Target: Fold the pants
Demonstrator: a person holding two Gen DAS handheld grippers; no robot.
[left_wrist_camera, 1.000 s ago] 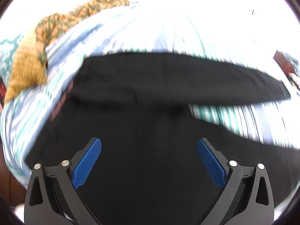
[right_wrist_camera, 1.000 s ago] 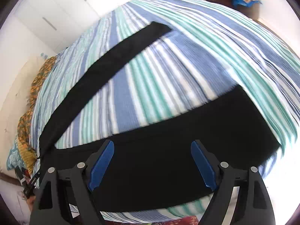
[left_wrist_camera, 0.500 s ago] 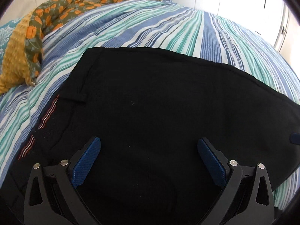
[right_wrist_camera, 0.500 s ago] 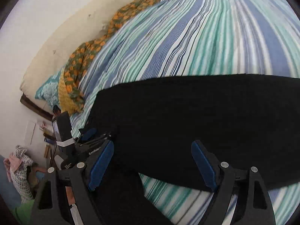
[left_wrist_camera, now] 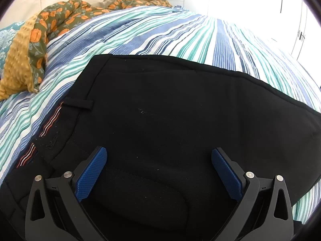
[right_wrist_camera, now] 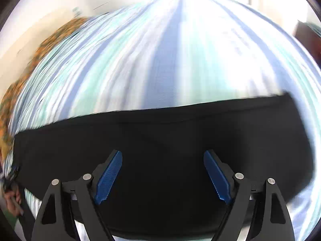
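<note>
Black pants (left_wrist_camera: 170, 120) lie flat on the striped bedspread (left_wrist_camera: 160, 30), one leg laid over the other, waistband with a belt loop (left_wrist_camera: 78, 102) at the left. My left gripper (left_wrist_camera: 159, 172) is open and empty, hovering over the pants near the waist end. In the right wrist view, which is motion-blurred, the pants (right_wrist_camera: 160, 136) run as a long dark band across the bed. My right gripper (right_wrist_camera: 162, 172) is open and empty above them.
A floral orange-and-green blanket (left_wrist_camera: 50, 26) with mustard lining lies bunched at the bed's head, left of the pants. White wardrobe doors (left_wrist_camera: 280, 0) stand beyond the bed. Striped bedspread (right_wrist_camera: 170, 60) extends past the pants.
The far pant leg has been brought over onto the near one, so the pants now lie doubled. The right gripper has swung right along the legs; the left has eased closer to the waist.
</note>
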